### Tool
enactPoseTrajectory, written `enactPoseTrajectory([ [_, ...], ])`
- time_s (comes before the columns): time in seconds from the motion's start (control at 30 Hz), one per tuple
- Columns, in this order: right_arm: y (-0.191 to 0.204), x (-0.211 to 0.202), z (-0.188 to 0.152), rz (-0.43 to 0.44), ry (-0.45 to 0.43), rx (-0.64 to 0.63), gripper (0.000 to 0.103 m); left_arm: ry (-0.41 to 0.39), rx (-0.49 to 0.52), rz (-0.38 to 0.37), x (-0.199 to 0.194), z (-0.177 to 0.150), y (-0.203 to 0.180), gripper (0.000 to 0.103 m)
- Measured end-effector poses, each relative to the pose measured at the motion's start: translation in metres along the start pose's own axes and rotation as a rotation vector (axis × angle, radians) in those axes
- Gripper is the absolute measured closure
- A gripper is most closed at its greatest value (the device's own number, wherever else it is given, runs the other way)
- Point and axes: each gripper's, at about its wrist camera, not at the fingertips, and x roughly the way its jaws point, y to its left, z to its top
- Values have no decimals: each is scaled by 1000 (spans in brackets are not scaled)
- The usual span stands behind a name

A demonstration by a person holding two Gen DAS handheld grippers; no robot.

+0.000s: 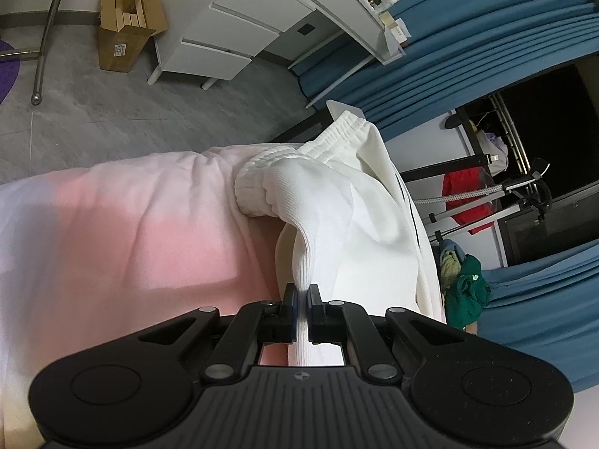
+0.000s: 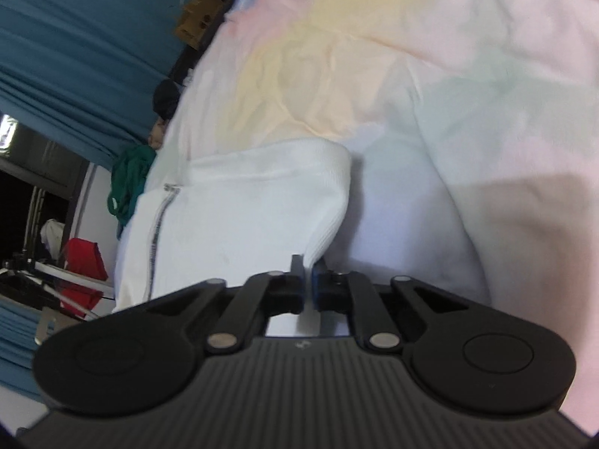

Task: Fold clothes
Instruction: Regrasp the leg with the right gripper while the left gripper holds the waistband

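The left hand-held gripper [image 1: 301, 292] is closed on a ridge of white cloth, and the pinched fold passes between its two black fingers and runs back under the body of the tool. The right hand-held gripper [image 2: 307, 267] is also closed, on a corner of ribbed white hem. Both therefore grip the same white garment [image 1: 337, 202], each at the point nearest to itself, and neither is clearly nearer to the rest of it.

From the left gripper the garment stretches straight forward and a little to the right, so its long axis follows the direction of the fingers. From the right gripper it spreads forward and to the left, with a zipper [image 2: 155, 224] running along this length. I judge that the coming move depends on this: the cloth lies ahead of both grippers, and carrying the held edges forward would lay it over itself.

The cloth is thick, soft knit with fine ribs. Farther on, a gathered elastic band [image 1: 258, 183] is bunched in rolls. The garment rests partly on the bed [image 2: 468, 93], whose cover is smooth, wrinkled and pastel coloured. Whether this is an early or a late fold I cannot tell.

Beyond the bed are blue curtains [image 1: 468, 37], a white drawer unit [image 1: 224, 33] and a cardboard box [image 1: 125, 26].
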Motion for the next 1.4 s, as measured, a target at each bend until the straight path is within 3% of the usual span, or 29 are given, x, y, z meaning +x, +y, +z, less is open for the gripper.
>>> enactPoseTrajectory([
  [0.07, 6, -5, 1, 16, -20, -26, 97, -6, 4, -17, -2, 0, 0, 99],
  [0.17, 12, -29, 3, 110, -91, -30, 98, -28, 7, -84, -8, 1, -1, 100],
  [0.27, 25, -62, 4, 234, -224, -85, 98, -63, 9, -179, -18, 2, -4, 101],
  [0.33, 32, -88, 3, 274, -331, -172, 98, -85, 16, -203, -25, 2, -4, 101],
  [0.47, 39, -106, -1, 165, -450, -217, 98, -67, -24, -163, -29, 1, 7, 101],
  [0.57, 19, -93, 2, 4, -340, -77, 98, -18, -95, -108, -29, 0, 27, 100],
  [0.67, -28, -76, 7, -99, -166, 172, 98, 11, -125, -57, -27, -1, 37, 100],
  [0.73, -56, -66, 9, -122, -93, 313, 98, 16, -128, -35, -24, -2, 37, 100],
  [0.8, -65, -61, 12, -127, -64, 360, 98, 11, -108, -20, -23, -3, 34, 100],
  [1.13, -47, -57, 11, -129, -95, 291, 97, 24, -111, 16, -18, -3, 36, 99],
  [1.33, -46, -56, 6, -187, -83, 231, 94, 24, -23, 88, -17, -3, 25, 96],
  [1.4, -38, -59, 8, -200, -98, 185, 87, 17, 26, 110, -21, -4, 18, 88],
])
